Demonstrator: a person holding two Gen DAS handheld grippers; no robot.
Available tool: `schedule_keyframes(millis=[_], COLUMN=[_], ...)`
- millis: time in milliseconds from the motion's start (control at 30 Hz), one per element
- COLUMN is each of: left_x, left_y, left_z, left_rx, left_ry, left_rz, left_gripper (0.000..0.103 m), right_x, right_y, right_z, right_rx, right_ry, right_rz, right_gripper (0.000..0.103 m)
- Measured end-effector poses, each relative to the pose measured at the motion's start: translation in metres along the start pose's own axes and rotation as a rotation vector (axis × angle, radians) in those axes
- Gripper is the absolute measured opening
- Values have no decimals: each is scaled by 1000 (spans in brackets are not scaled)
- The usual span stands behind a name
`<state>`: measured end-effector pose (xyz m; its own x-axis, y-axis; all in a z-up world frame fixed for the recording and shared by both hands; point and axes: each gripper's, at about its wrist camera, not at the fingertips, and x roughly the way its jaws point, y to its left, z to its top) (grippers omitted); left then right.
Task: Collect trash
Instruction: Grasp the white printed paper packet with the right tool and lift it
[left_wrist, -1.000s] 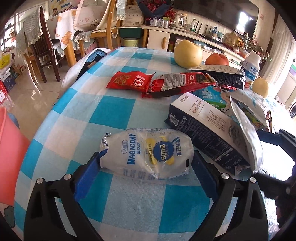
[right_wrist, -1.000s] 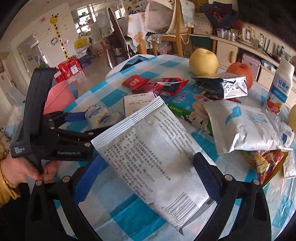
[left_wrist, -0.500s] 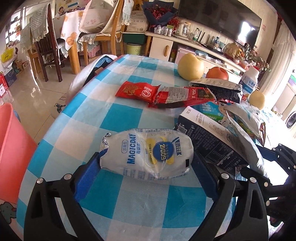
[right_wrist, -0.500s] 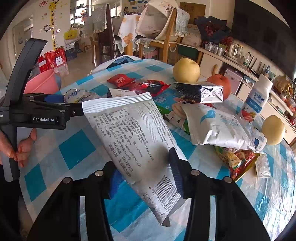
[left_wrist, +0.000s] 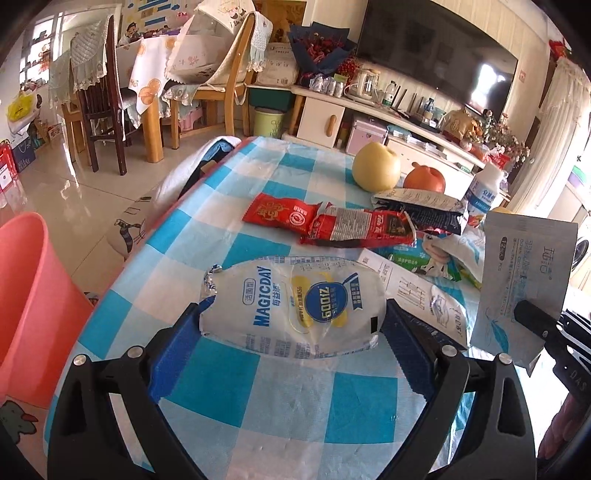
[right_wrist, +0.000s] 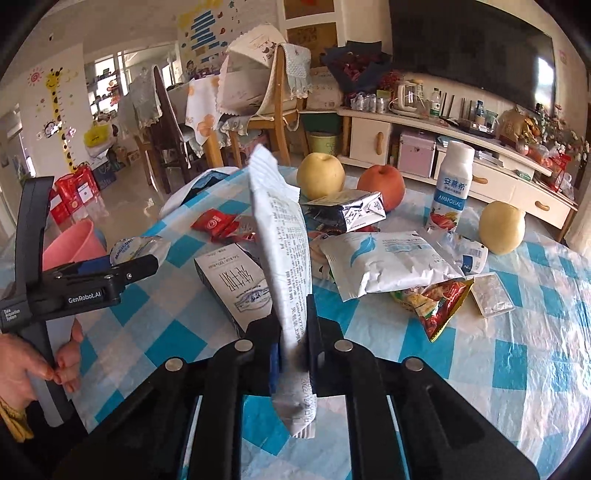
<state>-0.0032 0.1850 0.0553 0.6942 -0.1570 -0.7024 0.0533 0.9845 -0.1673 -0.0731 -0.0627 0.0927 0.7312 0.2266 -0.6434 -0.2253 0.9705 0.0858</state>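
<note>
While right claw (right_wrist: 291, 332) pinches silver packet (right_wrist: 282, 236), left claw (left_wrist: 293, 328) seemingly grips pouch (left_wrist: 291, 302).

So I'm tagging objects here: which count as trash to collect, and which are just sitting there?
Trash: MAGICDAY wrapper between the open left hand-held gripper; white pouch clamped in the right hand-held gripper; red wrappers; pink bin.
Lying about: yellow apple; red apple; yoghurt bottle.

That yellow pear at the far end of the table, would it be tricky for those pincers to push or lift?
Probably. The yellow pear is round and smooth, so a push would likely send it rolling across the checked tablecloth. It looks solid and heavy for its size, unlike the flat wrappers nearby. Hard fingers might slip on its curved skin or bruise it.
</note>
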Motion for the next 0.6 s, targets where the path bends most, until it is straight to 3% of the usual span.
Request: schedule_keyframes(millis=[367,600], left_x=[-29,-62], left_y=[20,56], left_z=[9,17], left_rx=[-64,-150], left_ry=[-81,-179], left_rz=[-20,42], left_gripper=[95,95], right_x=[-20,-10], right_y=[26,93], right_z=[10,33], right_rx=[78,63], right_ry=[-51,-52], right_rz=[62,242], right_gripper=[12,12])
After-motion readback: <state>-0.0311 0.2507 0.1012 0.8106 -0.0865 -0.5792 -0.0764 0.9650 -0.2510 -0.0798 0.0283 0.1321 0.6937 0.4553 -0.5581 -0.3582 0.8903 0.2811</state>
